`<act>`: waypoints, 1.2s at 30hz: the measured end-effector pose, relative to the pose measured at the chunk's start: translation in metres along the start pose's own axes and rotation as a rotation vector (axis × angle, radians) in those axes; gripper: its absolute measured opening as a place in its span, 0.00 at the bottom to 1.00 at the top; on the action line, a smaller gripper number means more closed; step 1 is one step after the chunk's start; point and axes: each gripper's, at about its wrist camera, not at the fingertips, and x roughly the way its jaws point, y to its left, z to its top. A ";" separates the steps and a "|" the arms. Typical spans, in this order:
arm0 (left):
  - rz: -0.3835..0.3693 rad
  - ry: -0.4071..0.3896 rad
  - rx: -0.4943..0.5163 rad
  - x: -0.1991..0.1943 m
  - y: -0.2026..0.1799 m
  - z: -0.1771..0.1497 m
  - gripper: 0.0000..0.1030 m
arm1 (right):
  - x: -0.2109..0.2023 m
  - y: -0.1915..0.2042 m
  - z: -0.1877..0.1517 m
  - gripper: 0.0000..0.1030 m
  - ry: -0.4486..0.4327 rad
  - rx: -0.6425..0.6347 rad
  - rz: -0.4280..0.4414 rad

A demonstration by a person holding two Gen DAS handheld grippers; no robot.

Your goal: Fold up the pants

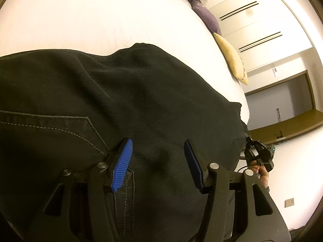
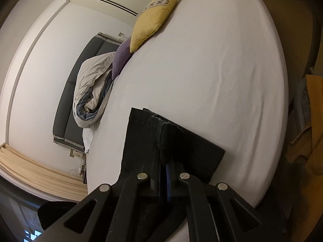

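left tongs (image 1: 158, 157): spread wide over black pants (image 1: 121, 92) | right tongs (image 2: 164, 171): pinching pants hem on bed (image 2: 222, 70)

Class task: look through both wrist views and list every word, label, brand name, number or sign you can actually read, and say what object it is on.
No readable text in either view.
Black pants: stitching only, no visible label or brand.
Small wall plates: too small and blurred to read.
Yellow pillow: a patterned band, no letters.
Left gripper and right gripper: no markings visible.
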 end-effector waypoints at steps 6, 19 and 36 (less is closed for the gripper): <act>0.004 -0.002 0.023 0.002 -0.006 -0.002 0.51 | 0.001 -0.010 -0.004 0.05 -0.016 0.116 0.034; -0.005 -0.005 0.032 -0.001 0.000 -0.004 0.51 | -0.003 -0.027 -0.005 0.06 0.009 0.240 0.004; 0.026 0.010 0.069 -0.013 -0.014 -0.013 0.53 | -0.007 0.129 -0.030 0.21 0.168 -0.210 0.250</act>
